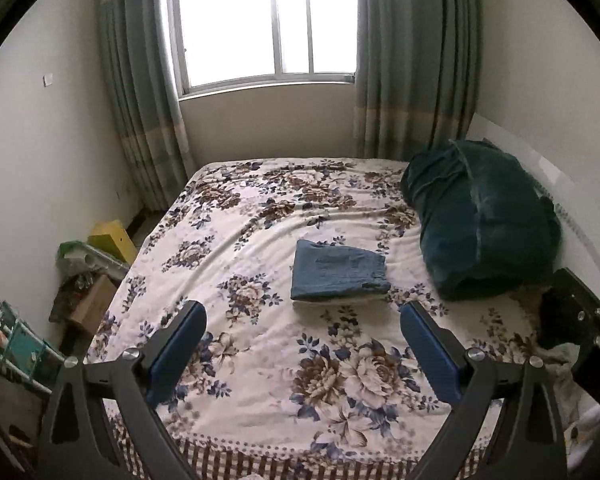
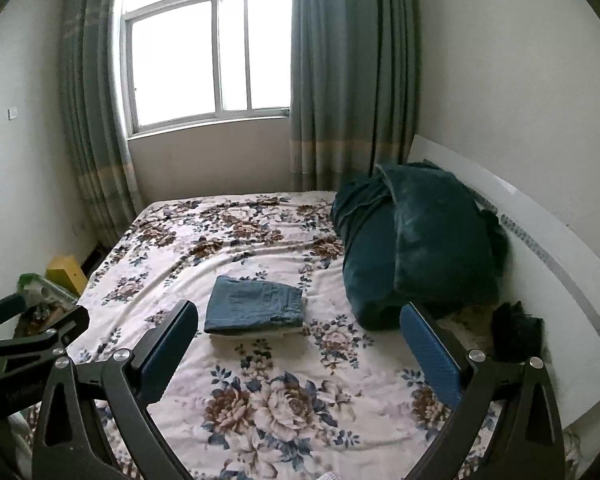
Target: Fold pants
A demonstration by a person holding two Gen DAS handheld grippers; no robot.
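Pants [image 1: 339,276] folded flat, long axis sideways

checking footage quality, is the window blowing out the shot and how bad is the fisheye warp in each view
Left wrist view: the window is blown out white, walls bow outward, yet the folded pants stay evenly lit and sharp. Right wrist view: same glare, the headboard curves strongly, dark corners vignette.

Denim-blue pants [image 1: 339,274] lie on a white bedspread [image 1: 260,360] printed with brown and navy roses, beside a dark teal quilt [image 1: 484,224], under grey-green curtains [image 1: 140,92] banded in cream, near a yellow box [image 1: 114,238].
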